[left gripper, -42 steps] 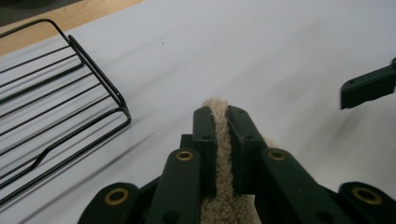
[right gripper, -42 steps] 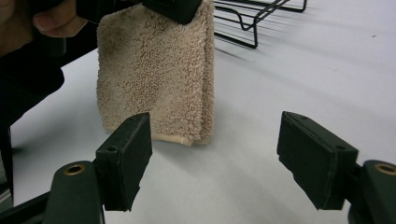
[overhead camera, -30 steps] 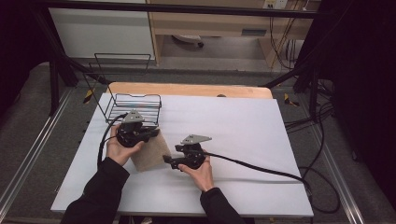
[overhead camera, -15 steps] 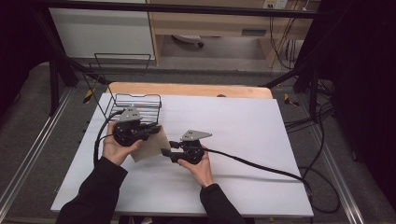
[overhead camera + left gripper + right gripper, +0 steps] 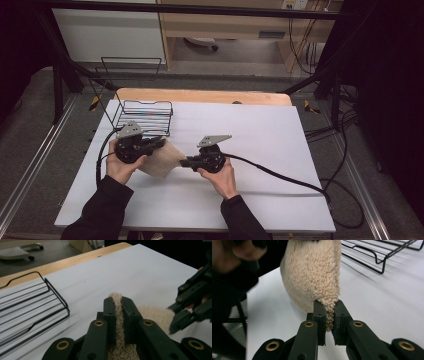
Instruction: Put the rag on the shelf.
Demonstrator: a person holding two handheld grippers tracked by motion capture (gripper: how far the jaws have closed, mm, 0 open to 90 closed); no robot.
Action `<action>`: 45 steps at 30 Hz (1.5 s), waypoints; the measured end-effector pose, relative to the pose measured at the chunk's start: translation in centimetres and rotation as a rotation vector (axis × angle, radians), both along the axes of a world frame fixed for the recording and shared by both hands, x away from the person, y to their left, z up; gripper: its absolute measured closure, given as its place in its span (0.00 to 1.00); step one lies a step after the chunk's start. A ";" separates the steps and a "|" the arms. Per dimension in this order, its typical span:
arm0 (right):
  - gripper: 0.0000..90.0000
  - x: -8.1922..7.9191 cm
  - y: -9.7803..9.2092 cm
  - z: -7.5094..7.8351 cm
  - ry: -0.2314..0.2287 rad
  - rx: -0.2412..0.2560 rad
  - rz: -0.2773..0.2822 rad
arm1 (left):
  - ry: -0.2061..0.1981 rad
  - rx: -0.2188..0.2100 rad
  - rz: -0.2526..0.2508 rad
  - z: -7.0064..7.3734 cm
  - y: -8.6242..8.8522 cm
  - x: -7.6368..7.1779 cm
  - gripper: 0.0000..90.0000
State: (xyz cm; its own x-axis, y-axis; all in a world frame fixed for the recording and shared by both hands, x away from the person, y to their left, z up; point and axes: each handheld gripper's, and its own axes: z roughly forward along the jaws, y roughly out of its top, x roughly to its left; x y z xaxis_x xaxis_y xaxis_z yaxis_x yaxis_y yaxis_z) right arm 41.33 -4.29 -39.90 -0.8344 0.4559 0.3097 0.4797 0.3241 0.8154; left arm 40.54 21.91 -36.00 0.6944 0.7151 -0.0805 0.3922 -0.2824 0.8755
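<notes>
A fuzzy beige cloth [image 5: 161, 159] is pinched between both grippers: left gripper [image 5: 119, 305] clamped tight on one edge, right gripper [image 5: 329, 308] on another. It's held just above the white table [image 5: 260, 135], beside the wire rack [image 5: 145, 116].

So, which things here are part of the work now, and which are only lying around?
Part of the work:
- beige fluffy cloth, held between both grippers
- left gripper, jaws shut on one edge of it
- right gripper, jaws shut on another edge

Only lying around:
- black wire rack, on the table, untouched
- white table
</notes>
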 end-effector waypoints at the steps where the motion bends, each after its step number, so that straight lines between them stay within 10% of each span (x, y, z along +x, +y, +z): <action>1: 0.92 0.4 -0.1 0.3 0.025 -0.006 -0.002 | -0.006 0.000 0.011 -0.2 0.0 0.1 0.92; 8: 0.89 3.7 2.0 -1.0 0.030 -0.084 -0.064 | -0.037 0.065 0.140 -1.7 0.7 1.6 0.92; 18: 0.71 5.6 5.7 -3.7 -0.077 -0.024 -0.158 | 0.015 0.091 0.293 -4.9 4.2 2.0 0.92; 29: 0.48 6.7 7.6 -5.3 -0.015 0.036 -0.205 | 0.030 0.085 0.328 -6.3 5.3 2.2 0.92; 36: 0.89 6.6 8.2 -5.3 -0.025 0.050 -0.161 | 0.030 0.055 0.318 -6.3 5.7 1.9 0.92; 45: 0.94 5.2 7.4 -2.3 -0.097 0.033 -0.118 | 0.007 -0.020 0.271 -4.7 6.3 0.8 0.88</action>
State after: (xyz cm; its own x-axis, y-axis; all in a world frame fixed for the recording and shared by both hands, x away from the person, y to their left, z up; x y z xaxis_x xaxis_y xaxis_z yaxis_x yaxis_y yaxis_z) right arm 46.52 3.13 -42.20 -0.8024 0.5433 0.2471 0.4317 0.2425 0.8688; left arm 41.31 28.20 -40.71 0.4776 0.8729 -0.1001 0.4567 -0.1493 0.8770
